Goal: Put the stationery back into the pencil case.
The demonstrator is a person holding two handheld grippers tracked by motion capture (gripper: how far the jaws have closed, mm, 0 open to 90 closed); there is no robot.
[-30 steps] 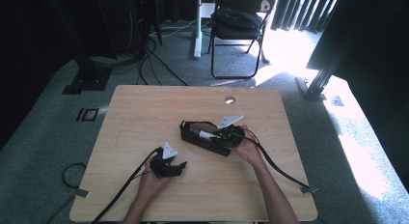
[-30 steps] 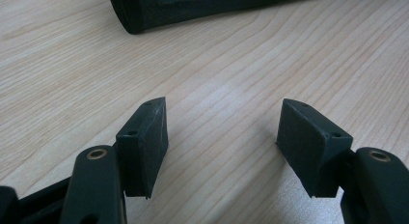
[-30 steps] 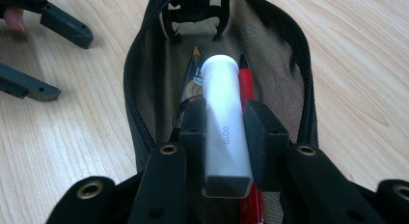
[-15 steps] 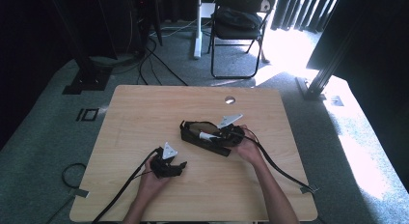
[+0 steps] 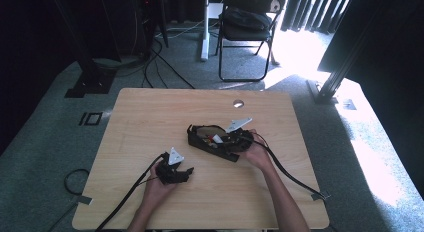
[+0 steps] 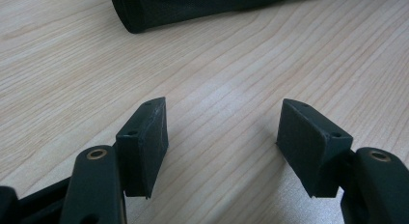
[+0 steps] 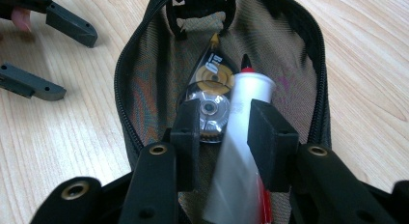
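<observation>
The right tongs (image 7: 224, 122) reach into the open black zip pouch (image 5: 212, 142) that lies near the middle of the counter (image 5: 150, 122), and their jaws have just been opening. A white tube-shaped item with a red tip (image 7: 246, 132), a pen or glue stick by its look, lies between them. In the right gripper view the pads stand a little off the tube's sides rather than pressing on it, so I judge it released, or very nearly so, inside the pouch. That reading suggests the placing step is at its end and the item is now lodged in the pouch, its tip pointing toward the far end. Contents of the pouch: the white tube, and beside and partly under it a correction-tape dispenser (image 7: 210, 84) with a clear housing and yellow wheel. The zip is fully parted and the mesh lining is exposed; a black clip or strap sits at the far end. The left tongs (image 5: 175, 173) rest low over bare wood at the person's near side, apart from the pouch, jaws spread wide with nothing between them (image 6: 222, 137). Compared with the earlier high views, neither hand has shifted and the pouch lies where it did.
</observation>
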